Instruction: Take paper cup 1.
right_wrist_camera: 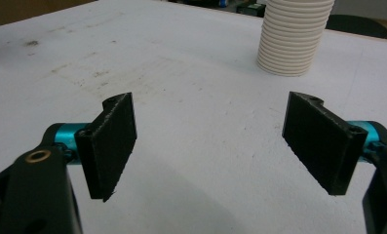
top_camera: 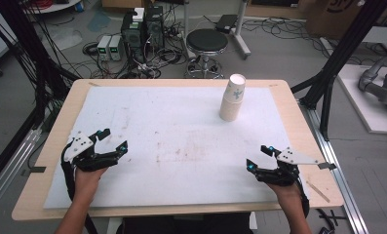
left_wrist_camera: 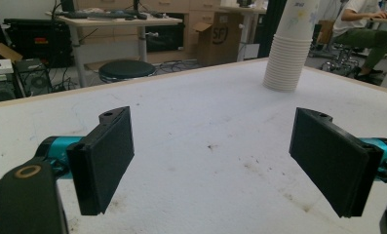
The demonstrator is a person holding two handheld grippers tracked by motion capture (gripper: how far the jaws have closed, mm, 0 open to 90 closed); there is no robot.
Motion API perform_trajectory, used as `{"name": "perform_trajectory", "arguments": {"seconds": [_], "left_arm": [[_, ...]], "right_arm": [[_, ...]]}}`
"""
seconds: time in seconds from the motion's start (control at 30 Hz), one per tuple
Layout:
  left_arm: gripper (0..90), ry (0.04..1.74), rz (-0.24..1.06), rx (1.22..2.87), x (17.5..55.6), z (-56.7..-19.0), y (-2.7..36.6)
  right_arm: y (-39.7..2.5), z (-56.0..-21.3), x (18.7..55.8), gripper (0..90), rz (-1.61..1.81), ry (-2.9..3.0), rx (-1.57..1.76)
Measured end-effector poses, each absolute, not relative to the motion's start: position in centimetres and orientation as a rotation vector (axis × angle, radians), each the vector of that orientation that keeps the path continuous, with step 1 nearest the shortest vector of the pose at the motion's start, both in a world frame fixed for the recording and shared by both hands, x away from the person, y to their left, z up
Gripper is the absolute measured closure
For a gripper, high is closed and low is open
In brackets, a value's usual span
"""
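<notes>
Foam sheet stained; stool, cables beyond.

Grey floor strewn with cables; a black round stool stands beside computer towers.

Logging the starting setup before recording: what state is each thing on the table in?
Stack of paper cups: upright, nested, on the white mat, untouched.
Left hand-held gripper: open, holding nothing.
Right hand-held gripper: open, holding nothing.
White mat: flat, stained near the middle.
</notes>
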State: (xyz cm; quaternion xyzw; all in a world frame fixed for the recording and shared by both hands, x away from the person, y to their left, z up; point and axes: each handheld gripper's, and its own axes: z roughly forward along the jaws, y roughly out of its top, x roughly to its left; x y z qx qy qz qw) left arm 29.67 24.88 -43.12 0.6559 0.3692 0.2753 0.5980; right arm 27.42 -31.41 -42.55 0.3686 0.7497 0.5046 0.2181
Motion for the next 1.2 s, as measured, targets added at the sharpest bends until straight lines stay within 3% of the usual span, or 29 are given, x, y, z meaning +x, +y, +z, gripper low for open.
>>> {"name": "perform_trajectory", "arguments": {"seconds": [0.6,1.2], "left_arm": [[16.3,0.836,0.597,1.521,29.6,-43.4,24.6],[16.3,0.837,0.568,1.527,29.8,-43.7,24.5]], "right_arm": [[-30.7,-41.4,28.3,20.6,1.412,2.071,0.999],[-29.9,-37.7,31.5,20.6,1.397,2.065,0.978]]}}
